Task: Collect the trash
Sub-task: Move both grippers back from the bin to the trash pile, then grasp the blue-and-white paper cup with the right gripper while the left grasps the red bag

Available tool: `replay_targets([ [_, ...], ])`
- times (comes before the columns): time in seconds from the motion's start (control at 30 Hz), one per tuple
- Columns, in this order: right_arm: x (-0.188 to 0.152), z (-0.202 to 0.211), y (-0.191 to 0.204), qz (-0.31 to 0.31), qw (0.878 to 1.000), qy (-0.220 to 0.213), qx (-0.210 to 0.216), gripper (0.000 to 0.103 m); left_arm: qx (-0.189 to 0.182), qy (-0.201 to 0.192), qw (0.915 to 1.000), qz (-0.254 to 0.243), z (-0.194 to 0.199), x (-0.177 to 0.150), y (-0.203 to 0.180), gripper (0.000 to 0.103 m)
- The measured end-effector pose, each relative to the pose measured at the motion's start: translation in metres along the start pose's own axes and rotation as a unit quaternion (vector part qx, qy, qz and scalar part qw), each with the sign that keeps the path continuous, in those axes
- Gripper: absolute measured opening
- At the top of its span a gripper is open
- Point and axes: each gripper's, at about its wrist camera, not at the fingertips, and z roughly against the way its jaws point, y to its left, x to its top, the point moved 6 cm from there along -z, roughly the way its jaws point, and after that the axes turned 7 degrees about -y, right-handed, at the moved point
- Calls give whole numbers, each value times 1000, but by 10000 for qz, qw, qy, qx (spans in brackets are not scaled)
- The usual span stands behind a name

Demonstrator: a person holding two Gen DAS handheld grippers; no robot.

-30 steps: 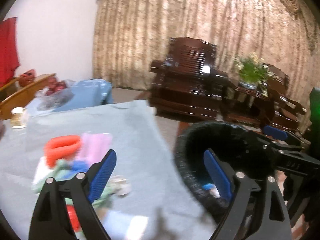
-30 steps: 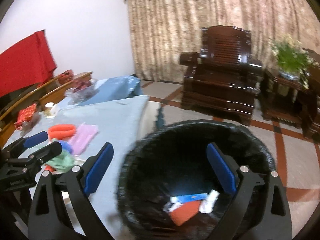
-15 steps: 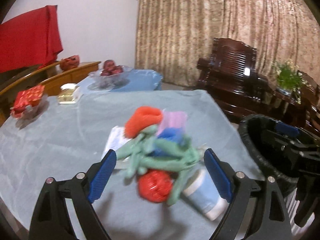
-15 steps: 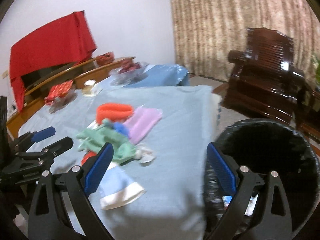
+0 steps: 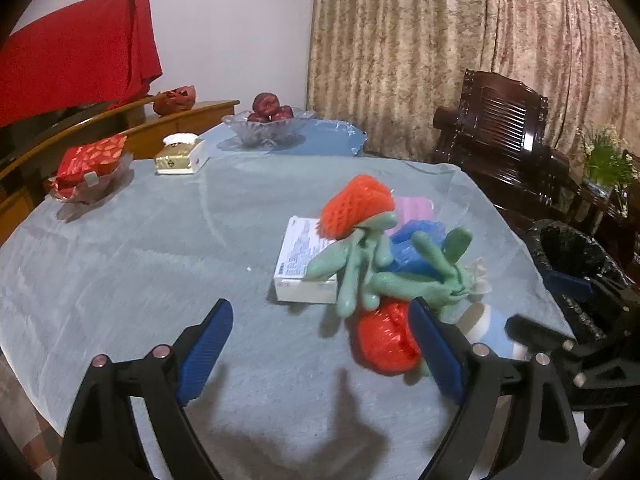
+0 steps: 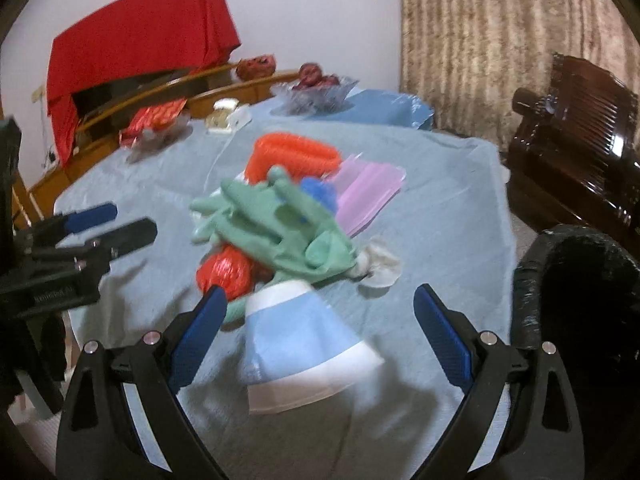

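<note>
While both grippers hover empty with fingers spread, the right gripper [image 6: 316,340] frames a blue-and-white paper cup [image 6: 304,348] lying on the counter [image 6: 440,184], probably next for the black trash bin [image 6: 576,292] at three o'clock; the left gripper [image 5: 320,348] waits beside the heap.

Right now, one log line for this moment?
left gripper: open, empty | right gripper: open, over paper cup | pile on table | bin right

I see a glass fruit bowl [image 5: 267,127], a tissue box [image 5: 181,155] and a dark wooden armchair [image 5: 502,133] before patterned curtains [image 5: 440,52].
</note>
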Motion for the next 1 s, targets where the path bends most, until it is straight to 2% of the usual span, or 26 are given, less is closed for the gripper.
replay_targets([
  [0.2, -9, -19, 12, 178, 9996, 214, 37, 92, 31, 80, 9999, 83, -4, -5, 7, 87],
  [0.6, -29, -44, 8, 366, 9970, 668, -127, 92, 50, 239, 9996, 157, -16, -14, 14, 87],
  [0.8, -27, -46, -18, -117, 9963, 684, -516, 91, 27, 295, 9994, 173, -20, -17, 13, 87],
  [0.9, -29, -47, -23, -151, 9957, 747, -517, 91, -17, 312, 9994, 157, -21, -17, 9, 87],
  [0.93, -30, -48, -23, -140, 9958, 767, -489, 87, -31, 312, 9994, 143, -21, -18, 8, 87],
  [0.97, -31, -48, -23, -127, 9958, 787, -456, 78, -46, 313, 9994, 128, -21, -18, 7, 87],
  [1.0, -32, -49, -22, -106, 9955, 842, -417, 78, -67, 316, 9994, 115, -21, -17, 5, 87],
])
